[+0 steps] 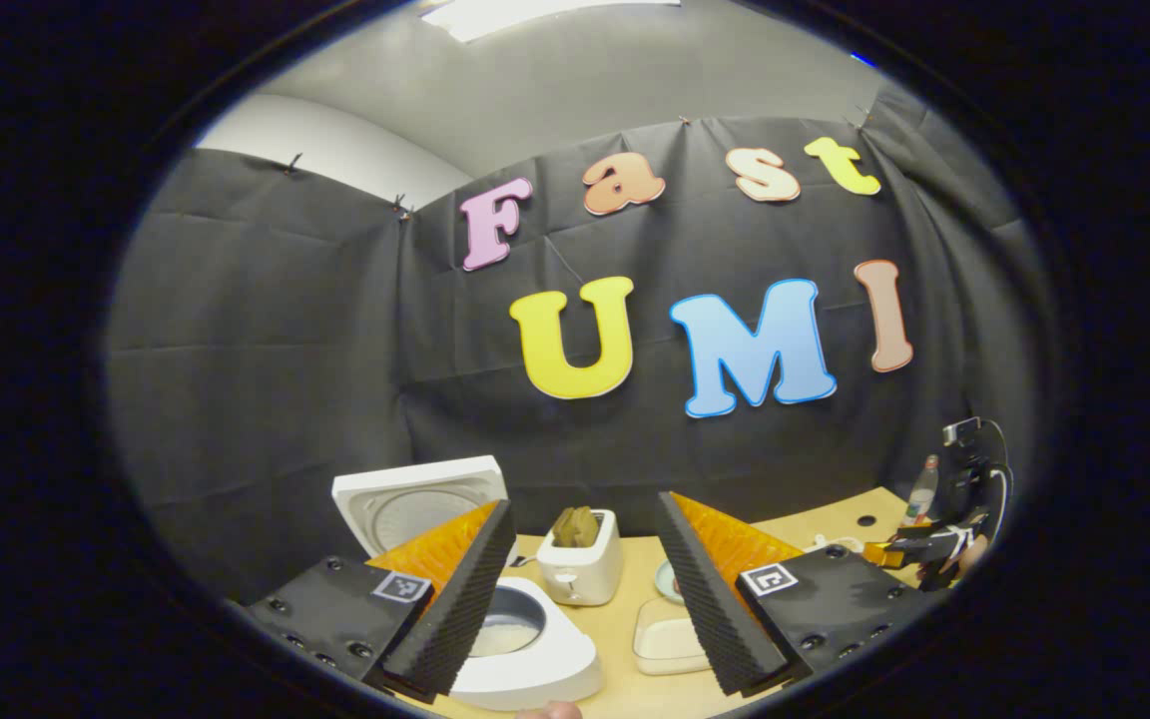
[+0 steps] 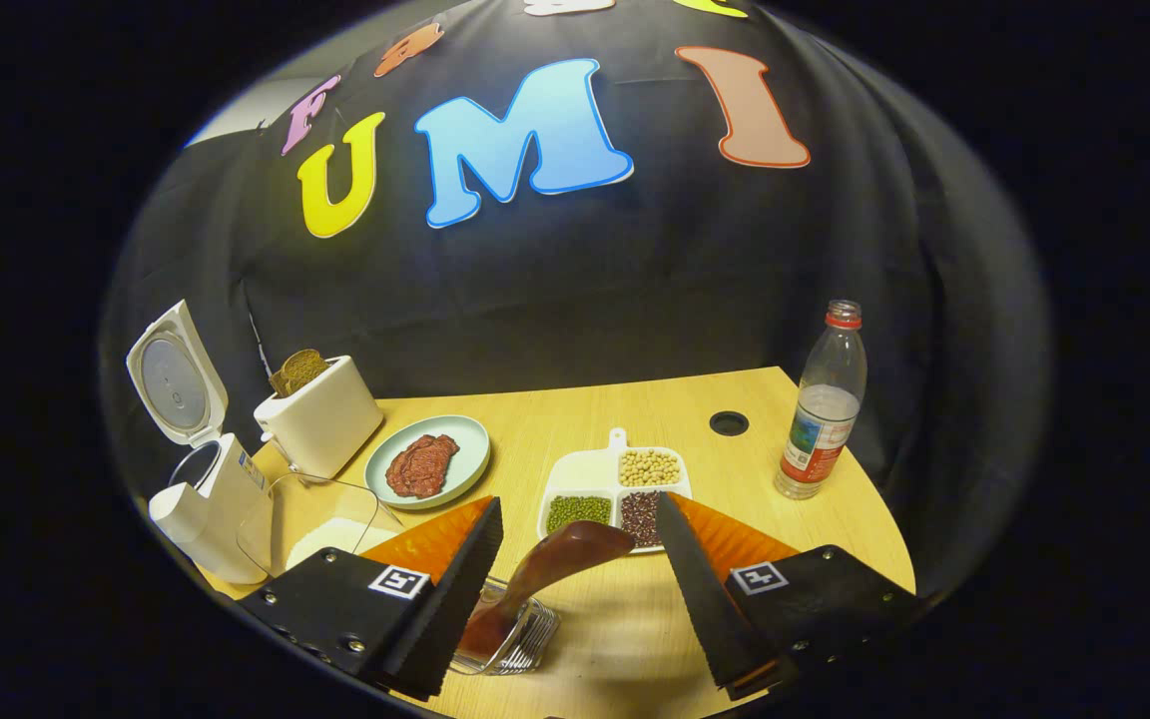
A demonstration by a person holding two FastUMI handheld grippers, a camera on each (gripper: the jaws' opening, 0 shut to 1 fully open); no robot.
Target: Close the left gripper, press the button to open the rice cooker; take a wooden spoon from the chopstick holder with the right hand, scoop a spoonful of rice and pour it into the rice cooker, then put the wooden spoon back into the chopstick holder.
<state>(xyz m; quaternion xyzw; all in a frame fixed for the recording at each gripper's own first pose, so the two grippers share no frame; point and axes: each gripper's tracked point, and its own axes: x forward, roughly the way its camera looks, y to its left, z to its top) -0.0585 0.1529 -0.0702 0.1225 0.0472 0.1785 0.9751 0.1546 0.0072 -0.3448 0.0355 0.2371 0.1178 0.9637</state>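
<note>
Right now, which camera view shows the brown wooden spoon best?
The right gripper view: the brown wooden spoon stands in the clear glass holder, between that hand-held gripper's open fingers. In the left gripper view I can't make the spoon out.

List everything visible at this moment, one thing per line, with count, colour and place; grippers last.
rice cooker: 1, white, lid up, table's left end
toaster: 1, white, bread in its slot, beside the cooker
plate: 1, pale green, holding a reddish-brown piece, right of the toaster
clear container: 1, white rice inside, in front of the toaster
divided dish: 1, white, three kinds of beans, table centre
bottle: 1, clear, red cap, table's right
wooden spoon: 1, dark brown, standing in the chopstick holder
table: 1, light wood
left hand-held gripper: 1, black and orange, open
right hand-held gripper: 1, open, either side of the spoon
</note>
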